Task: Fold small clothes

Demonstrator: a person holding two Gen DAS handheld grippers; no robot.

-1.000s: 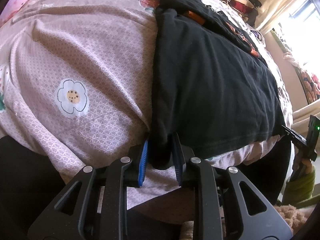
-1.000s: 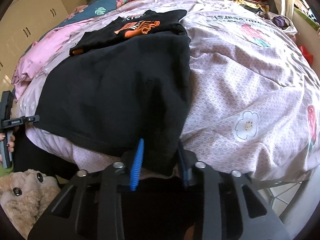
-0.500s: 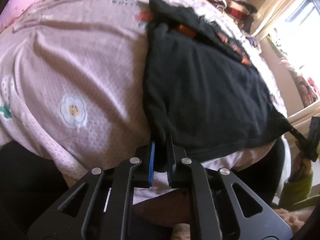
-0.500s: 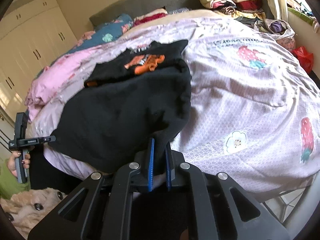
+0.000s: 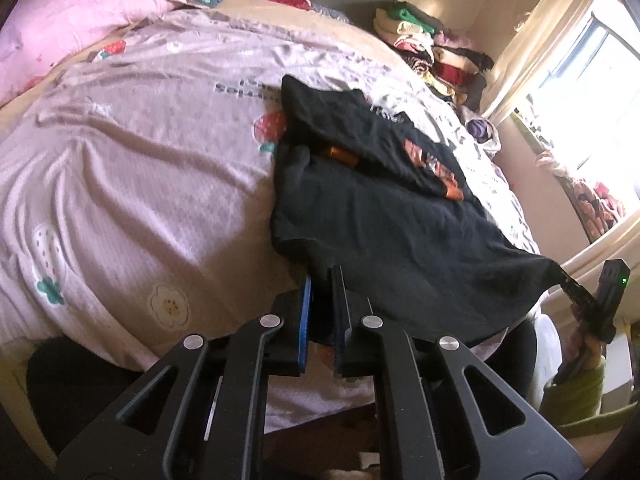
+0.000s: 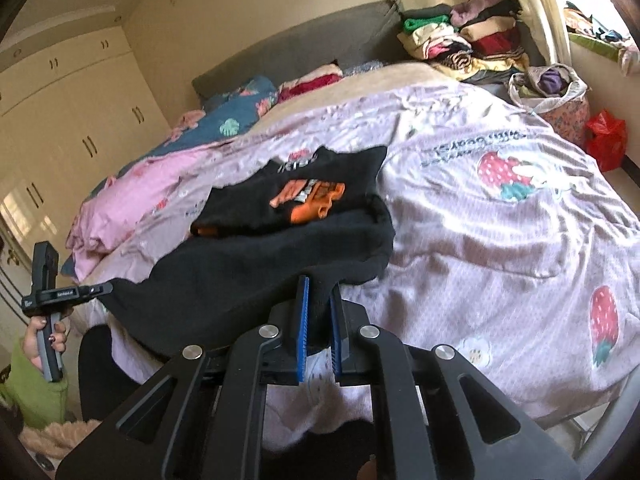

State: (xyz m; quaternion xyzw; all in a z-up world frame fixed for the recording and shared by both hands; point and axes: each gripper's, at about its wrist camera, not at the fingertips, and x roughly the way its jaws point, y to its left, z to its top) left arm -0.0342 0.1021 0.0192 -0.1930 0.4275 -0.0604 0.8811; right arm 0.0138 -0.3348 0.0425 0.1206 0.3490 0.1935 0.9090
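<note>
1. The left gripper (image 5: 320, 280) is clamped on the black garment (image 5: 392, 232)'s near left corner.
2. The right gripper (image 6: 318, 288) pinches its near right corner.
3. The garment lies on the bed (image 6: 500, 240); its orange print (image 6: 308, 198) is unreadable.

Clothes pile (image 6: 460, 40) blocks far corner; bedspread (image 6: 500, 240) right open

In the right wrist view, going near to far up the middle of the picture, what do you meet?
Right gripper shut on the black garment's hem → black garment → orange print on its far part → pink bedspread → grey headboard → cream wall.
</note>
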